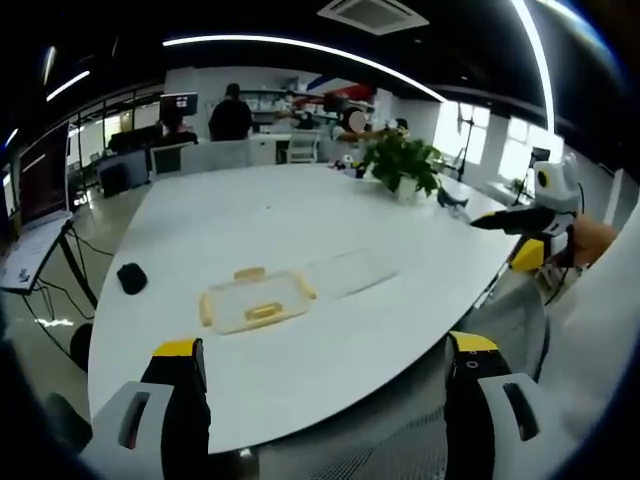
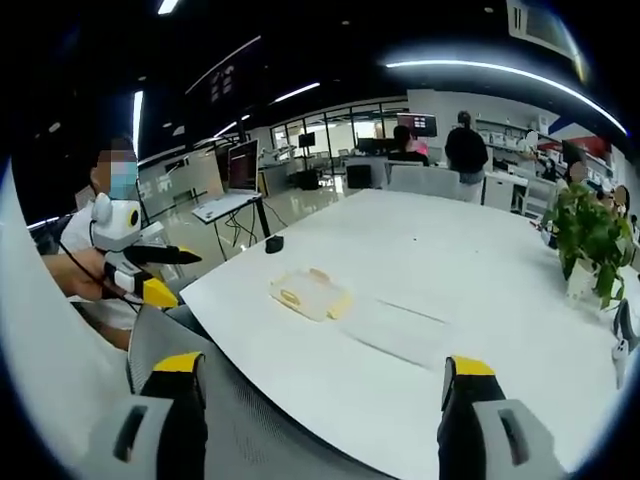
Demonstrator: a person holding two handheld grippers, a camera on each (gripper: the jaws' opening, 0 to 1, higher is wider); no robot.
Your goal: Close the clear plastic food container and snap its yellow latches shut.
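Holding both tools off the white table (image 1: pixel 300 210), I list: left gripper (image 1: pixel 325 370), jaws apart, gripping nothing; right gripper (image 2: pixel 320 385), jaws apart, likewise unladen. Clear plastic food container (image 1: pixel 255 300) with yellow latches (image 1: pixel 262 312) sits on the tabletop, well ahead of both. Clear lid (image 1: pixel 352 272) lies flat just beside it. Potted plant (image 1: pixel 402 162) stands farther back; black mouse (image 1: pixel 131 277) near the edge.

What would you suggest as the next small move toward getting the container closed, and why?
Probably bring both hand-held grippers in over the white table toward the clear lid. It lies flat beside the container, apart from it, and both the left hand-held gripper and right hand-held gripper are open, at the table's edge.
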